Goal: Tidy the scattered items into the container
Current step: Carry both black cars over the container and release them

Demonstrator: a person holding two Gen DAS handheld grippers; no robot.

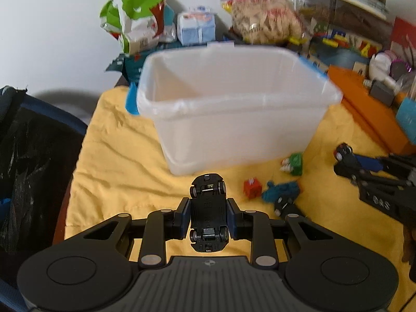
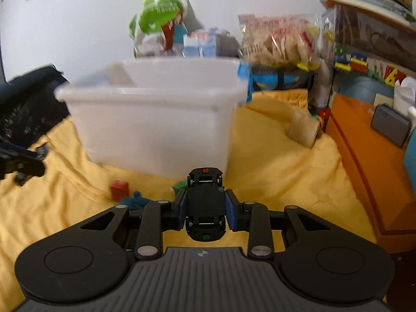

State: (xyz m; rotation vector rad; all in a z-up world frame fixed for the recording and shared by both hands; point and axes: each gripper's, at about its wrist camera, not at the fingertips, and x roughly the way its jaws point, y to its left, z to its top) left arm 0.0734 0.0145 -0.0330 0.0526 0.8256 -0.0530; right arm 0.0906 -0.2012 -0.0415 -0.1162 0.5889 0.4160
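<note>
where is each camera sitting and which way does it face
Left wrist: on the left claw, looking forward and down past the toy car it grips, underside up, to the bin on the yellow cloth; the right claw shows at the right edge.
Right wrist: on the right claw, facing the same bin over its own upturned car; the left claw shows at the left edge.
Shared: bin, cloth, red block, and snack bags behind.

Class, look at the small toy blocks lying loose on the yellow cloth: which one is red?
The small red cube block, between the held black toy car and the teal block; the green block lies farther back.
</note>
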